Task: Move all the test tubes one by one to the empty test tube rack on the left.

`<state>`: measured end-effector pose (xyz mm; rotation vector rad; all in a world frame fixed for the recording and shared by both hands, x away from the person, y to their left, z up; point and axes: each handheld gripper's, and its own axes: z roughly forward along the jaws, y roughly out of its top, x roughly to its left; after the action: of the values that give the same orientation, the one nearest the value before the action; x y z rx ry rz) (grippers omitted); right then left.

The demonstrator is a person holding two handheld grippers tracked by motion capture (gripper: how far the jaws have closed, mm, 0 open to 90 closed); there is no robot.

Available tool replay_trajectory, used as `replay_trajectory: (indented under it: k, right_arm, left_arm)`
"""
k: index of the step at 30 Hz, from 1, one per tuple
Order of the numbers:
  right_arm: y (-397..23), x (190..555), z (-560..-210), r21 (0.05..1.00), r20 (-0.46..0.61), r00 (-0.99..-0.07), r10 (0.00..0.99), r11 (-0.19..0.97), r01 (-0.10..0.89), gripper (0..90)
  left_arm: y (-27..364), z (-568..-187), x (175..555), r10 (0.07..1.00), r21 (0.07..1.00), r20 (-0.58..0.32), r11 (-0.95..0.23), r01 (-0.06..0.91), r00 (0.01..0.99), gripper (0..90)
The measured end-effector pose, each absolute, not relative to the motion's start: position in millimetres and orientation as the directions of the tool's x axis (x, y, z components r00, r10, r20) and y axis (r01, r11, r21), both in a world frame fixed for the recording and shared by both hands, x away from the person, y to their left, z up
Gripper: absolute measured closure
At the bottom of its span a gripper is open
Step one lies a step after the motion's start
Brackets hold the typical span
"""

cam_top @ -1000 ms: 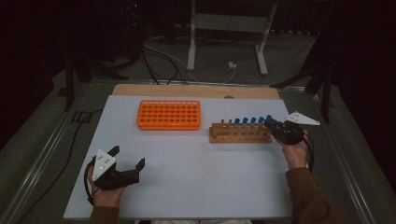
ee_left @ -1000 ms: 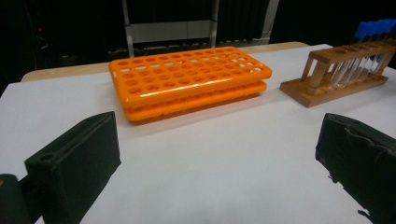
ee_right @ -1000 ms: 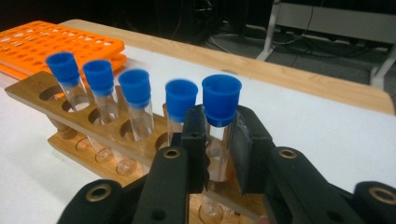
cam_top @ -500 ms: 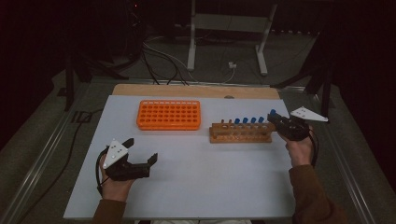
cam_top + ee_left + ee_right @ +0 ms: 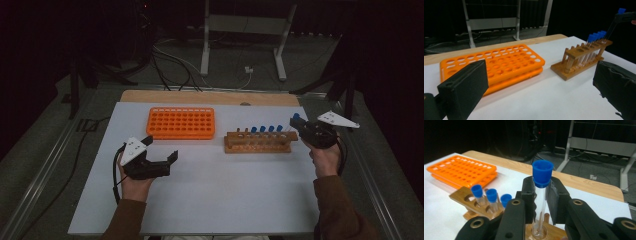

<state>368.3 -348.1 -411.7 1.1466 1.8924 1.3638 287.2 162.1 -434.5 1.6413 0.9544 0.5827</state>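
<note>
A wooden tube rack [image 5: 257, 142] stands on the white mat, right of an orange rack [image 5: 181, 123] with empty holes. Several blue-capped tubes [image 5: 266, 130] stand in the wooden rack. My right gripper [image 5: 299, 125] hovers over that rack's right end, shut on one more blue-capped tube [image 5: 542, 173]. The tube stands upright, and its lower end is at a hole in the wooden rack [image 5: 461, 195]. My left gripper [image 5: 161, 148] hangs open over the mat in front of the orange rack [image 5: 499, 65], with nothing between its fingers [image 5: 464, 87].
The white mat [image 5: 225, 195] covers a wooden table [image 5: 200, 96]. Cables and a metal stand [image 5: 240, 30] lie on the floor beyond the table. Metal rails run along both sides.
My left gripper has moved forward and right, toward the orange rack. My right gripper has risen a little, with the blue-capped tube, at the wooden rack's right end.
</note>
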Motion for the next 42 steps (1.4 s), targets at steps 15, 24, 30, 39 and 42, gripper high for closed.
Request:
replay_trajectory:
  k: [15, 24, 30, 39, 42]
  right_arm:
    - [-324, 354, -414, 0.929, 0.089, -0.571, 0.816, 0.138, 0.343, 76.8]
    - [-295, 352, -429, 0.917, 0.118, -0.62, 0.776, 0.155, 0.369, 76.8]
    - [-277, 351, -428, 0.915, 0.12, -0.648, 0.752, 0.17, 0.366, 76.8]
    - [-239, 353, -424, 0.914, 0.109, -0.696, 0.709, 0.204, 0.351, 76.8]
    - [-225, 354, -422, 0.914, 0.102, -0.712, 0.694, 0.218, 0.343, 76.7]
  left_arm:
    - [113, -438, 315, 0.79, 0.955, -0.052, -0.14, 0.262, 0.61, 2.4]
    - [85, -443, 328, 0.768, 0.943, -0.038, -0.185, 0.278, 0.64, 2.4]
    - [67, -449, 332, 0.747, 0.937, -0.054, -0.192, 0.292, 0.663, 3.7]
    - [45, -452, 338, 0.716, 0.929, -0.057, -0.218, 0.3, 0.696, 12.0]
    - [38, -453, 340, 0.715, 0.925, -0.051, -0.229, 0.303, 0.697, 20.5]
